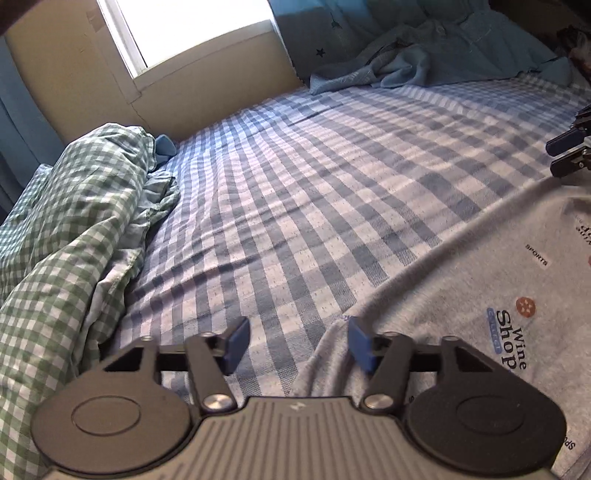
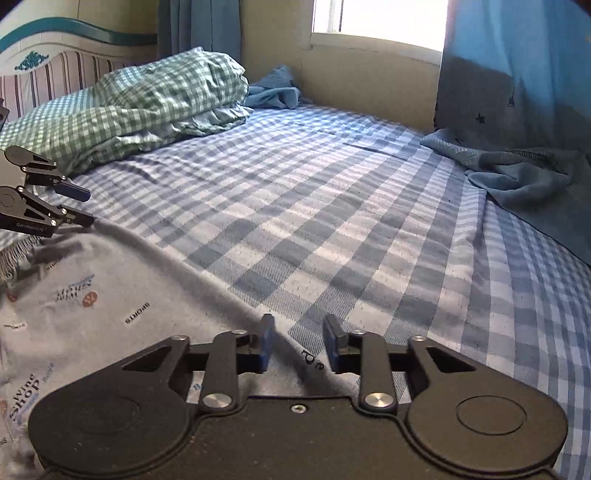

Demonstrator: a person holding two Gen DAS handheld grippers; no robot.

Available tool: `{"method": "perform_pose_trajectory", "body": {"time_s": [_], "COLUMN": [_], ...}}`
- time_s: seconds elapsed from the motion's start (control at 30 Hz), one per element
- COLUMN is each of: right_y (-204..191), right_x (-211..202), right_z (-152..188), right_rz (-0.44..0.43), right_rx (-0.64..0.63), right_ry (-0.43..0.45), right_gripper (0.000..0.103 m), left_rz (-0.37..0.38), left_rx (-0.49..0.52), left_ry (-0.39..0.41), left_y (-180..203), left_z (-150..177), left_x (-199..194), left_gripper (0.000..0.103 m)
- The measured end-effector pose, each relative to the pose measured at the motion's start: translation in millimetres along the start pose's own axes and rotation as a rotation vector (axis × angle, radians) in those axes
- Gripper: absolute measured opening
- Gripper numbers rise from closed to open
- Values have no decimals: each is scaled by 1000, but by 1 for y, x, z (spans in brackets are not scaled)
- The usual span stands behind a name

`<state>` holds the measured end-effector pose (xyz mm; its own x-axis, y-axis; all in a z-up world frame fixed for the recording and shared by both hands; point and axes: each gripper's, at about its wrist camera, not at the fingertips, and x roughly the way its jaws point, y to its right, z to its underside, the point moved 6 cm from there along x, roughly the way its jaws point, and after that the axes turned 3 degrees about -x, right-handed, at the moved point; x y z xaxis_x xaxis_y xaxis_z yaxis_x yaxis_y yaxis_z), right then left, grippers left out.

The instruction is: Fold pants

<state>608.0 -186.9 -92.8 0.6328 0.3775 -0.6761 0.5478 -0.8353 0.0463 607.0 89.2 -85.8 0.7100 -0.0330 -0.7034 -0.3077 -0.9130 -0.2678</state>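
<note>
Light grey pants (image 1: 480, 295) printed with words such as "Wine Shop" and "SPORTS" lie flat on the blue checked bedsheet (image 1: 295, 192). My left gripper (image 1: 297, 343) is open and empty, low over one edge of the pants; its right finger is over the cloth and its left finger over the sheet. In the right wrist view the pants (image 2: 110, 295) fill the lower left. My right gripper (image 2: 299, 345) is open and empty, straddling the pants' far edge. The left gripper (image 2: 83, 206) shows at the left, and the right gripper (image 1: 561, 157) shows at the far right of the left wrist view.
A green checked duvet (image 1: 66, 229) is bunched at the head of the bed, also seen in the right wrist view (image 2: 147, 99). A blue blanket (image 2: 528, 181) lies crumpled at the far side under a blue curtain (image 2: 517, 74). A window (image 1: 192, 29) is in the yellow wall.
</note>
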Motion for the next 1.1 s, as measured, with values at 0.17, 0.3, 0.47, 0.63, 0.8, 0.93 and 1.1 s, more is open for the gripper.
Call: {"method": "perform_pose_trajectory", "body": {"time_s": [0.17, 0.3, 0.47, 0.63, 0.8, 0.93, 1.1], "right_y": [0, -16, -34, -69, -131, -180, -229], "right_x": [22, 25, -19, -111, -199, -243, -254], "right_z": [8, 10, -1, 2, 42, 92, 155], "right_rz": [-70, -35, 32, 92, 168, 189, 217], "right_rx": [69, 41, -4, -77, -201, -256, -312], "right_ry": [-72, -70, 7, 146, 213, 190, 104], "right_gripper": [47, 0, 0, 0, 0, 0, 0], "left_rz": [-12, -3, -91, -182, -266, -249, -227], "left_rx": [87, 25, 77, 140, 340, 437, 603], "left_ry": [-102, -139, -31, 158, 341, 385, 372], "left_y": [10, 13, 20, 29, 73, 97, 133], "left_z": [4, 3, -11, -7, 46, 101, 166], "left_x": [21, 21, -21, -104, -191, -226, -232], "left_gripper": [59, 1, 0, 0, 1, 1, 1]}}
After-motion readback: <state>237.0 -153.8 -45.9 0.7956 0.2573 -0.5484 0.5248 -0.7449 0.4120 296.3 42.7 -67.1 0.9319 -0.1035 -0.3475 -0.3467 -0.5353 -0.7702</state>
